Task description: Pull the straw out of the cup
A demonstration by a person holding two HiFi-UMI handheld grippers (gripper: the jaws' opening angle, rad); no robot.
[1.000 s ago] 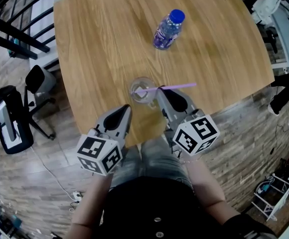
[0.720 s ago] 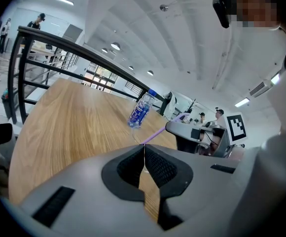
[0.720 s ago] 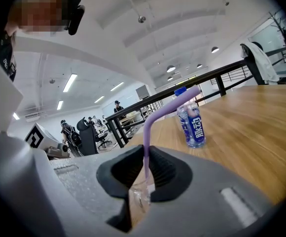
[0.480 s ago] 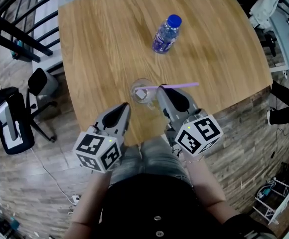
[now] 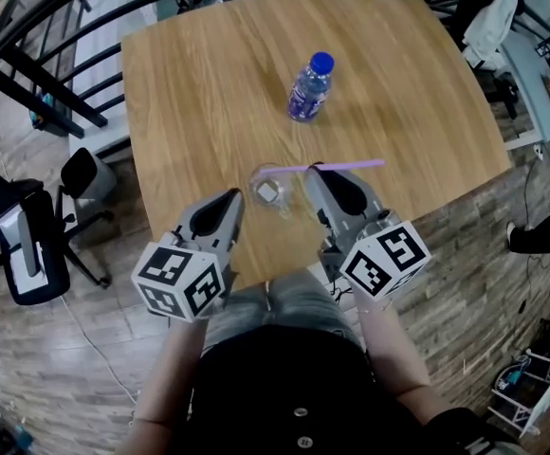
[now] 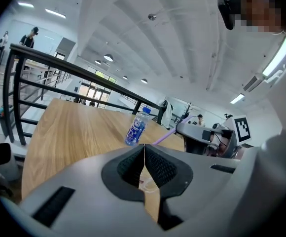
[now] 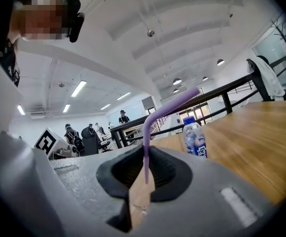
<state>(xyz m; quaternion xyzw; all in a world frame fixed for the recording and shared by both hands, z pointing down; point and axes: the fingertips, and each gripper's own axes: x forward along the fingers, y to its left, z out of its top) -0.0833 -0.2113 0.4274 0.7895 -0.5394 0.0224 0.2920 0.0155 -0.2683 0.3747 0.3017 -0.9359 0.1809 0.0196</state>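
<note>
A clear cup point(image 5: 272, 192) stands on the worktop point(image 5: 209, 93). The right hand-held gripper point(image 5: 311, 174) pinches a bent purple straw point(image 5: 351, 165) over the cup. The left hand-held gripper point(image 5: 231, 199) is pressed together, empty.

One cup point(image 5: 271, 192), one straw point(image 5: 337, 166), one bottle point(image 5: 308, 88), one table point(image 5: 209, 83) and two tongs point(image 5: 229, 197) point(image 5: 313, 171) are in sight.

The light wooden surface point(image 5: 199, 83) lies bare across its left half and far corners, open for passing. Near its front edge, the clear plastic cup point(image 5: 273, 193) stands between the left claw point(image 5: 232, 195) and right claw point(image 5: 311, 171), with the bent purple straw point(image 5: 351, 165) lying across above it. The blue-capped water bottle point(image 5: 309, 88) stands well beyond. A black metal railing point(image 6: 17, 93) bounds the left side.
</note>
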